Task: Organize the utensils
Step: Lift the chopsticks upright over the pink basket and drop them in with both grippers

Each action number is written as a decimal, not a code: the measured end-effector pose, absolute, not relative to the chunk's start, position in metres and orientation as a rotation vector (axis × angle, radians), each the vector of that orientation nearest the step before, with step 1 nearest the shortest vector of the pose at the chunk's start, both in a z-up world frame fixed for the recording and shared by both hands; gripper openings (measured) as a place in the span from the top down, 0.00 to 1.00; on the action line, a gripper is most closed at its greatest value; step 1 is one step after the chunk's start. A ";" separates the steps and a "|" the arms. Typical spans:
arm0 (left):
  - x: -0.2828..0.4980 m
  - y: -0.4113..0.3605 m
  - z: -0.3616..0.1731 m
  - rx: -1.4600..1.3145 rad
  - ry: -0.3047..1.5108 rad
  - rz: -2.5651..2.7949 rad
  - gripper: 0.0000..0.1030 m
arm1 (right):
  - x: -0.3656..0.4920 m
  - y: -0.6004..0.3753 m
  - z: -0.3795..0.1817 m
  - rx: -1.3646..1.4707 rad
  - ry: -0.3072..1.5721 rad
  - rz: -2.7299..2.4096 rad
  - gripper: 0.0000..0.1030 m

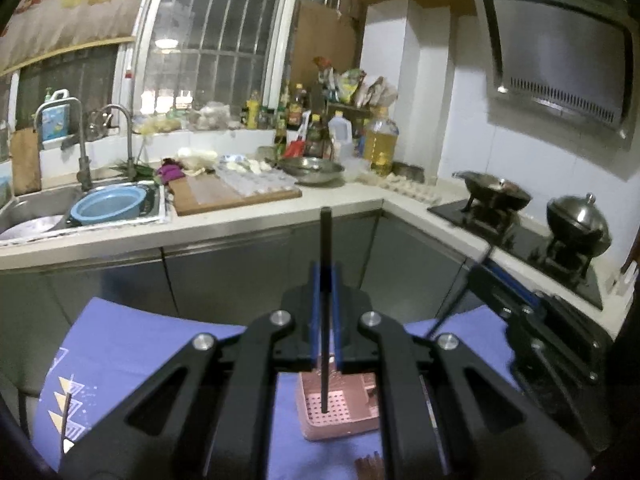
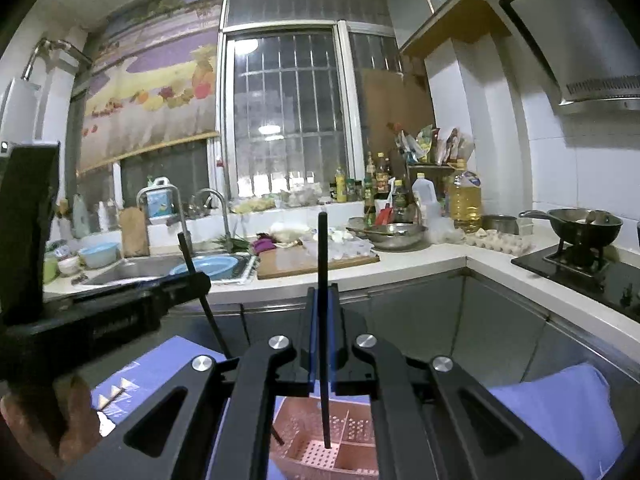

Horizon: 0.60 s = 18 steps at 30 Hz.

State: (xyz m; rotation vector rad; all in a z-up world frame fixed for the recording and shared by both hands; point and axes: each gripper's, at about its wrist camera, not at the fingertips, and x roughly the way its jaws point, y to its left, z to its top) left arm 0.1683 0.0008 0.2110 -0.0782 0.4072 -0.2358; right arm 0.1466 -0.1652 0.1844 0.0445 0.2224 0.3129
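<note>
Left gripper [image 1: 326, 276] was pinched shut on a black chopstick [image 1: 326, 304], blue pads pressed flat on both sides of it; the stick stood roughly upright, long axis vertical, top end poking above the fingertips, lower tip hanging below them. Straight under that tip sat the pink utensil basket [image 1: 340, 412], resting on the purple cloth [image 1: 132, 344], tip over its near-left perforated compartment; whether it touched the floor of it, could not tell. Right gripper [image 2: 322, 308] was likewise clamped on a second black chopstick [image 2: 323, 320], also near-vertical, its lower tip above the same pink basket, over the left compartment by the divider. In the right wrist view the left gripper showed at left, its stick tilted, lower end toward the basket. Both sticks were about equally near, so the coming move looked like a straight lowering along the stick's axis. More loose sticks [image 1: 370, 466] lay near on the cloth, blurred.
</note>
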 end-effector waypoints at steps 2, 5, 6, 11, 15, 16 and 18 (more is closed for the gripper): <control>0.172 -0.004 0.196 -0.056 0.422 -0.232 0.96 | 0.158 -0.163 0.171 0.057 0.262 0.319 0.95; 0.179 -0.009 0.175 -0.030 0.455 -0.231 0.96 | 0.165 -0.158 0.149 0.052 0.320 0.328 0.95; 0.182 -0.011 0.167 -0.023 0.471 -0.231 0.96 | 0.164 -0.156 0.144 0.046 0.332 0.326 0.95; 0.195 -0.013 0.134 -0.014 0.597 -0.216 0.94 | 0.163 -0.148 0.120 0.041 0.403 0.347 0.95; 0.193 -0.001 0.134 -0.061 0.627 -0.202 0.91 | 0.162 -0.147 0.118 0.068 0.463 0.352 0.94; 0.189 0.003 0.139 -0.074 0.615 -0.198 0.89 | 0.159 -0.148 0.121 0.079 0.459 0.353 0.94; 0.179 0.009 0.150 -0.095 0.584 -0.198 0.85 | 0.150 -0.151 0.128 0.101 0.434 0.354 0.93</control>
